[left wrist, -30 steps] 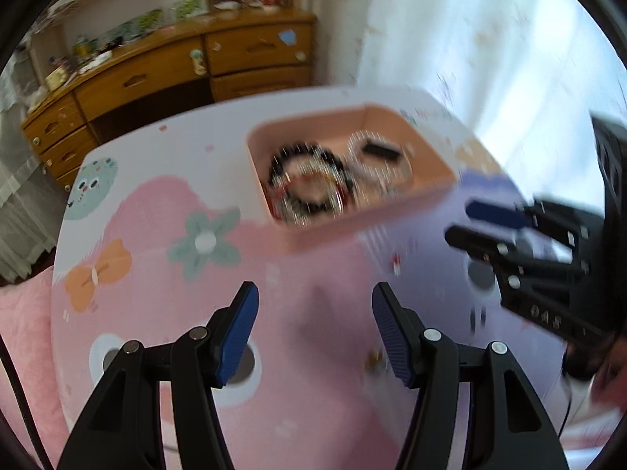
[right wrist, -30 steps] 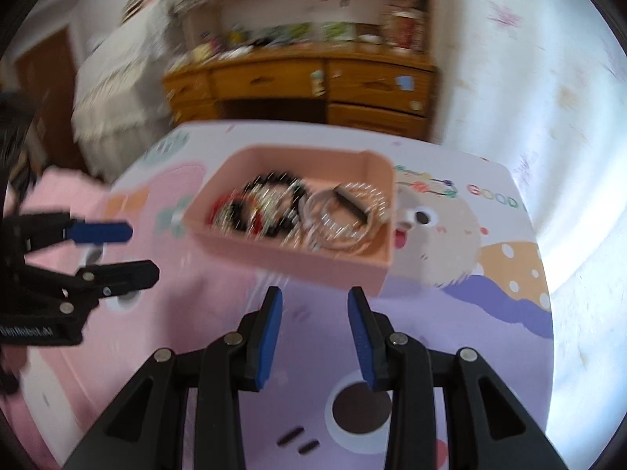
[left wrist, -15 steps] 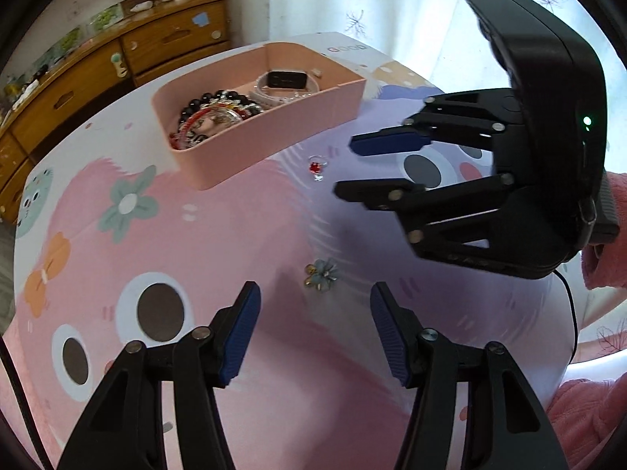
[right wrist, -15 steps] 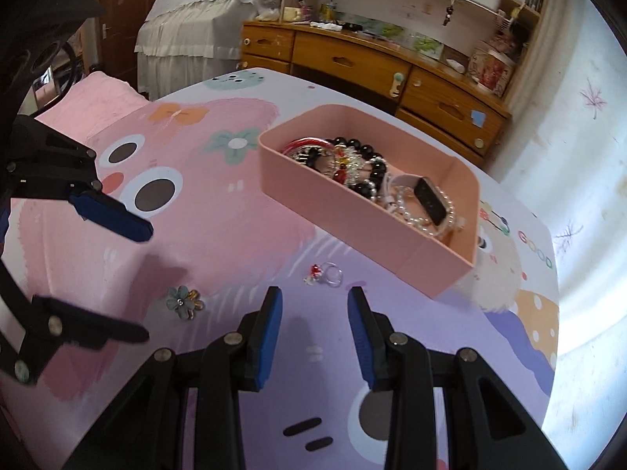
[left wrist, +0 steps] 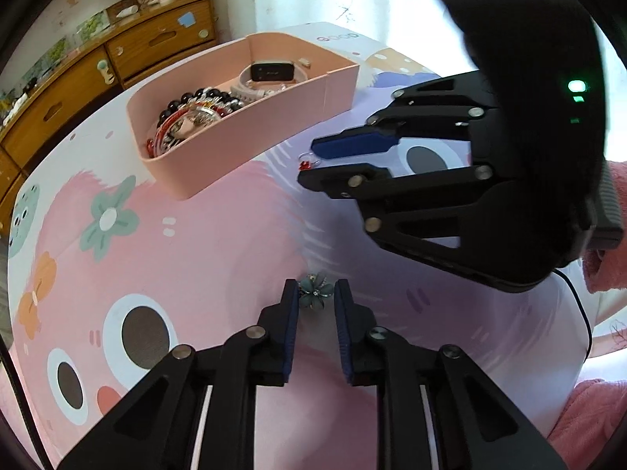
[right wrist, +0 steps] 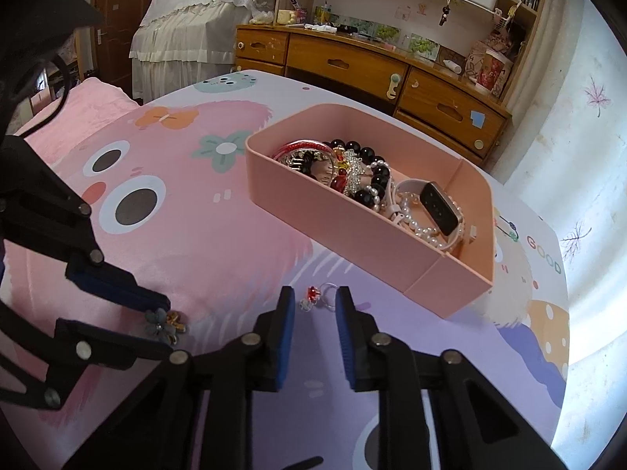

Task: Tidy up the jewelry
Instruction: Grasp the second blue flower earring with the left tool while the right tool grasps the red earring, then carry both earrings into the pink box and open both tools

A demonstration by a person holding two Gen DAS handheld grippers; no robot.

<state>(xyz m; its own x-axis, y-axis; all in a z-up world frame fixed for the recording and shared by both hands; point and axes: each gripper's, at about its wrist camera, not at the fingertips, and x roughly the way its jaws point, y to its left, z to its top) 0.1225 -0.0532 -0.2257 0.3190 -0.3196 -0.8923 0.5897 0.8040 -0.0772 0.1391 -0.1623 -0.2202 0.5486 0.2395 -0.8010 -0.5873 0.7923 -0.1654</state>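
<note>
From the left wrist, the left hand-held gripper [left wrist: 316, 293] has just been closing, and its blue pads now pinch the small teal flower brooch [left wrist: 316, 293] on the cartoon-print desk [left wrist: 219, 250]. Lift straight up before carrying it to the pink plastic tray [left wrist: 250, 137].

From the right wrist, the right hand-held gripper [right wrist: 314, 300], also just closing, brackets the thin silver ring with a red stone [right wrist: 320, 293]; contact is unclear. Squeeze low, since the thin ring could slip.
</note>
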